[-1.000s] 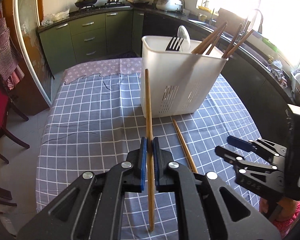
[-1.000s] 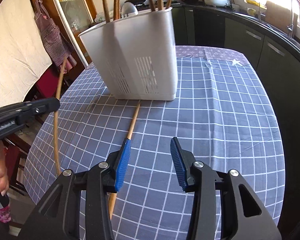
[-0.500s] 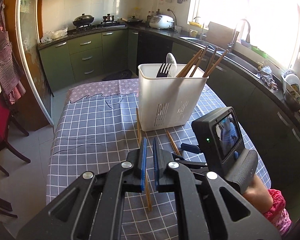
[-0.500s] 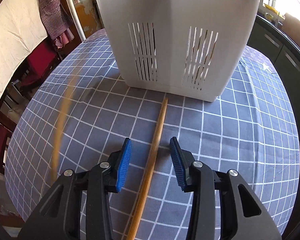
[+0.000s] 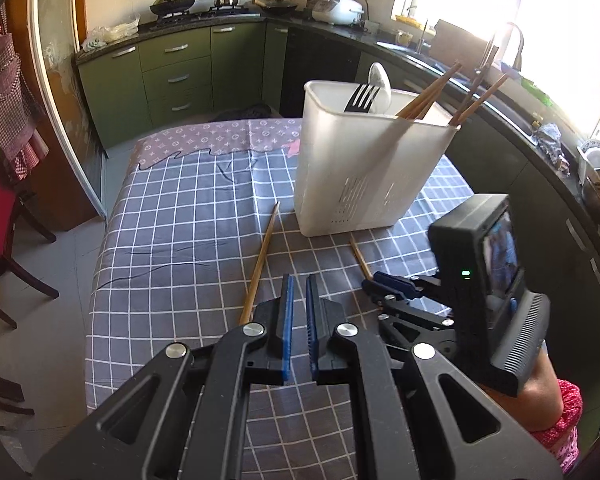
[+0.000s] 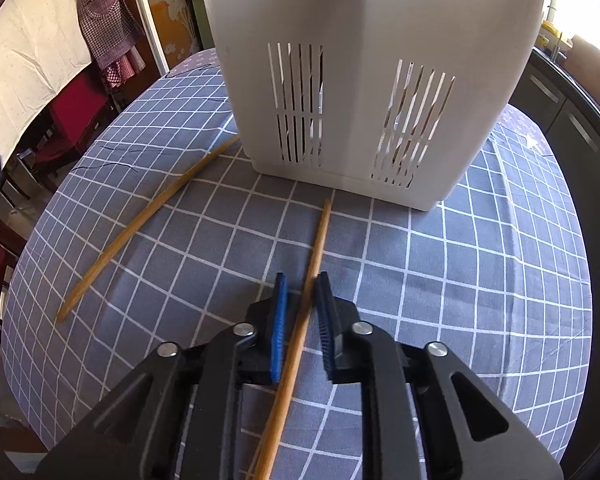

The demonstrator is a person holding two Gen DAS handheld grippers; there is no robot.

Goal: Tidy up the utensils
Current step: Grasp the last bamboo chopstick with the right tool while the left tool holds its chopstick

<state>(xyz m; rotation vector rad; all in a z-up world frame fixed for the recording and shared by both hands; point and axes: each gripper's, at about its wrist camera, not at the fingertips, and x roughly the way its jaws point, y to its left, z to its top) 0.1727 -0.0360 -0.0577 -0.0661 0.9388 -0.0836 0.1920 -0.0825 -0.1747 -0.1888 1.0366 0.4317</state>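
Wooden chopsticks are lying loose on the grey checked tablecloth (image 6: 480, 280) in front of the white plastic utensil holder (image 6: 372, 60). One chopstick (image 6: 306, 292) is running from just short of the holder's base back toward the camera, passing straight between the blue pads of the right gripper (image 6: 302, 312). Those pads are standing narrowly apart, one on either side of the stick, with a thin gap showing on each side, so they are bracketing it without yet pinching it. In the left wrist view the same stick is showing only as a short length (image 5: 360, 258) beyond the right gripper (image 5: 384, 294), which is sitting low over the cloth.

The second chopstick (image 5: 260, 262) is lying at a slant to the left of the holder (image 5: 364, 168), its far tip near the holder's left corner. It is sitting just to the left of the left gripper (image 5: 296, 308), outside the pads, not between them. The left gripper's pads are standing close together with a narrow slit between them and nothing in it. In the right wrist view this stick (image 6: 148, 228) is lying well off to the left.

Inside the holder, a black fork (image 5: 362, 98), a white spoon (image 5: 380, 80) and several more chopsticks (image 5: 428, 94) are leaning upright.
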